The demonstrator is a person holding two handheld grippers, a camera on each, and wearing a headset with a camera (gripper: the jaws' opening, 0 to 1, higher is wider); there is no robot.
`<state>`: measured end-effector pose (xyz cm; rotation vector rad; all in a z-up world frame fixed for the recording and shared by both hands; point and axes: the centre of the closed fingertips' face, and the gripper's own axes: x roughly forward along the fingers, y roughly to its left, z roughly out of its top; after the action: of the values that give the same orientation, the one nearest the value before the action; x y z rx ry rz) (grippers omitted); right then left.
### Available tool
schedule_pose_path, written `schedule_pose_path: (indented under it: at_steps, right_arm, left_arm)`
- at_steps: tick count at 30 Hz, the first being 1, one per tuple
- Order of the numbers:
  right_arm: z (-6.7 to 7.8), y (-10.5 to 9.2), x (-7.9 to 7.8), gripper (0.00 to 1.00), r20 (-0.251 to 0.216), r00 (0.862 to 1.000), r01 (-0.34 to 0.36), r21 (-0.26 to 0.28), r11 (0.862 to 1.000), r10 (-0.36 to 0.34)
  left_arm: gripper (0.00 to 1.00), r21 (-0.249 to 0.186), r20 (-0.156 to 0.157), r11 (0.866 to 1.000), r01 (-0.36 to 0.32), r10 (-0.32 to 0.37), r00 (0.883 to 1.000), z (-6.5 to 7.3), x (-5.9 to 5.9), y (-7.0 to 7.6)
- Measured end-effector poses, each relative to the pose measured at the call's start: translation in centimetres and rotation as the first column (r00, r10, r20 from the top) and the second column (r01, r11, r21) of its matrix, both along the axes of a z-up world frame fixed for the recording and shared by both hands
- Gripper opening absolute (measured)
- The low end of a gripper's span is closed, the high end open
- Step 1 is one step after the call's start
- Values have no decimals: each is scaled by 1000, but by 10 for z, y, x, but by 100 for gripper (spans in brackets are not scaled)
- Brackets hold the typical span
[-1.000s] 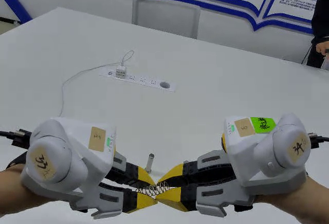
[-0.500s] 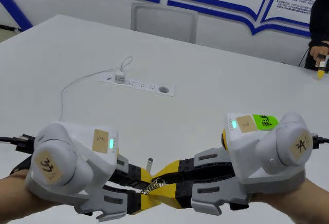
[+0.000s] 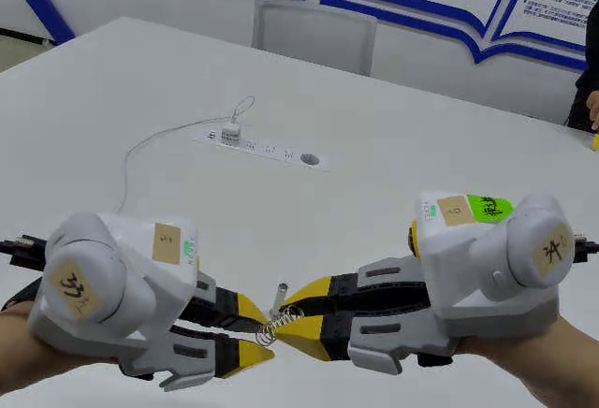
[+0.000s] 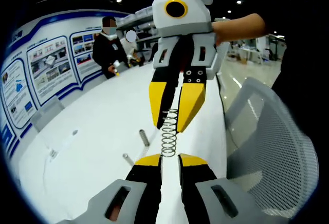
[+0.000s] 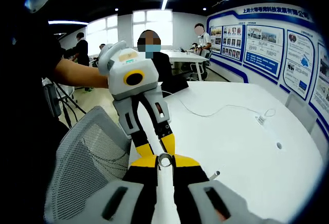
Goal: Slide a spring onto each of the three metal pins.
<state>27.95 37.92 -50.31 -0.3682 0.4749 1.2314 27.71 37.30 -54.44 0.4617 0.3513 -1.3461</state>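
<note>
Spring ends sit buried in jaw tips; can't tell if near end touches L gripper pads. Pin upright just behind tips, base cut off by a jaw. Both grippers low over table, tip to tip. L jaws apart. R gripper clamped on spring's far end. Spring axis runs straight from one gripper's tips to the other's.

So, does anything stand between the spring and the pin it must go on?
Nothing visible does. The spring, shut in the right tongs, is close beside the pin; the open left tongs are at its other end.
</note>
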Motion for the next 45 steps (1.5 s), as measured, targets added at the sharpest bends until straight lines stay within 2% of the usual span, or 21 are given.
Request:
schedule_pose_path:
  at_steps: [2, 6, 8, 14, 16, 20, 23, 31, 36, 40, 43, 45]
  right_arm:
    - [-1, -1, 8, 10, 1, 1000, 12, -5, 1000, -12]
    - [0, -7, 28, 11, 16, 998, 54, -27, 998, -53]
    - [2, -11, 37, 11, 25, 997, 78, -32, 996, -77]
    - [1, -27, 67, 11, 26, 988, 156, -38, 987, -155]
    - [0, -30, 73, 11, 29, 986, 165, -47, 985, -163]
    - [-5, -33, 80, 11, 31, 985, 172, -62, 983, -171]
    - [-12, -34, 85, 11, 36, 985, 174, -85, 981, -171]
    - [-33, -34, 96, 11, 16, 982, 189, -114, 975, -188]
    - [-42, -34, 101, 11, -27, 975, 217, -110, 970, -221]
    - [-48, -35, 101, 11, -18, 977, 208, -142, 968, -212]
    - [-58, -36, 101, 11, -1, 981, 189, -190, 963, -193]
    - [-62, -35, 100, 11, -4, 983, 177, -204, 963, -181]
  left_arm:
    - [14, 0, 0, 999, -34, 34, 999, -2, 5, 8]
    - [17, -48, -40, 991, -128, 126, 991, 1, 15, 19]
    - [19, -57, -65, 988, -147, 143, 988, 0, 15, 23]
    - [25, -34, -61, 981, -189, 187, 980, -6, 20, 35]
    - [27, -19, -76, 979, -202, 200, 977, -11, 21, 40]
    - [30, -7, -76, 974, -227, 226, 971, -14, 24, 47]
    - [31, -17, -83, 968, -249, 247, 965, -13, 26, 51]
    - [33, -12, -90, 959, -283, 281, 956, -17, 30, 59]
    - [40, -4, -95, 956, -293, 291, 952, -20, 32, 60]
    - [43, -6, -89, 953, -303, 301, 949, -20, 35, 62]
    - [46, -17, -85, 944, -329, 326, 941, -18, 42, 66]
    - [48, -22, -87, 939, -344, 341, 936, -17, 45, 69]
